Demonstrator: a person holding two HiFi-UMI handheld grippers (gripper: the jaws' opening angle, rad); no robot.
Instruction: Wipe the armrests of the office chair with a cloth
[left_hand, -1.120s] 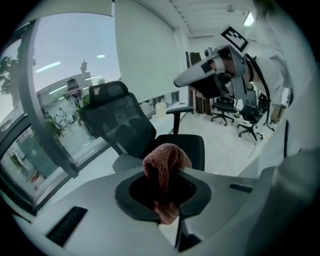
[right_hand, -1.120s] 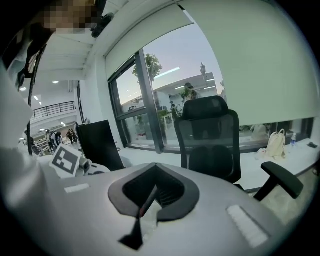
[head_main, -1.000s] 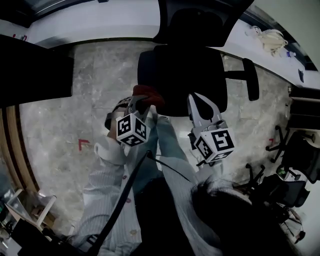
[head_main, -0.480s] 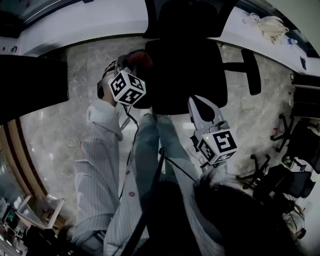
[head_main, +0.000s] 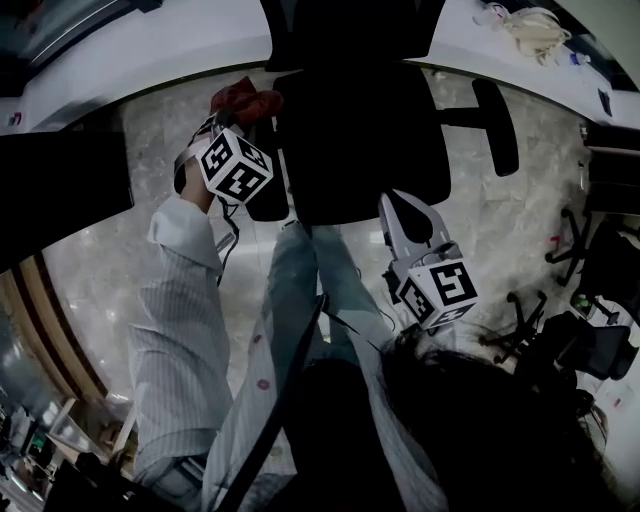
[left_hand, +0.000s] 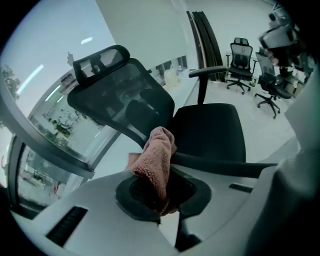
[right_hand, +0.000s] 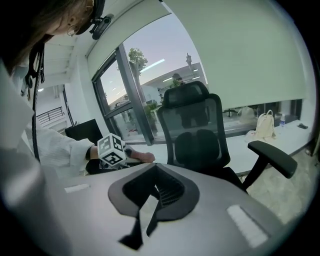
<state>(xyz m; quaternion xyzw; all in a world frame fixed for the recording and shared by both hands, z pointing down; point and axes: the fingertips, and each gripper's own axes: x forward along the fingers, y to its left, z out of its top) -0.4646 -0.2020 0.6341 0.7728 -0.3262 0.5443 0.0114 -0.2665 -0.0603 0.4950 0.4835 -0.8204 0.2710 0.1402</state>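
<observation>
A black office chair (head_main: 360, 140) stands before me, its left armrest (head_main: 266, 196) and right armrest (head_main: 497, 125) out to either side. My left gripper (head_main: 240, 112) is shut on a reddish-pink cloth (head_main: 246, 99) over the far end of the left armrest. In the left gripper view the cloth (left_hand: 157, 160) bulges out between the jaws, with the dark armrest bar (left_hand: 225, 166) right behind it. My right gripper (head_main: 405, 222) hovers shut and empty over the seat's front edge. The right gripper view shows the chair (right_hand: 195, 130), the right armrest (right_hand: 272, 156) and the cloth (right_hand: 141, 157).
A white desk (head_main: 150, 50) runs along the far side, with a pale bag (head_main: 535, 25) on it at the right. A dark desk (head_main: 60, 190) is at my left. Other office chairs (head_main: 590, 345) stand at the right, on a marble-patterned floor (head_main: 180, 270).
My left gripper has carried the cloth away from me, from the seat's front left corner to the far end of the left armrest. The right gripper has hardly moved.
</observation>
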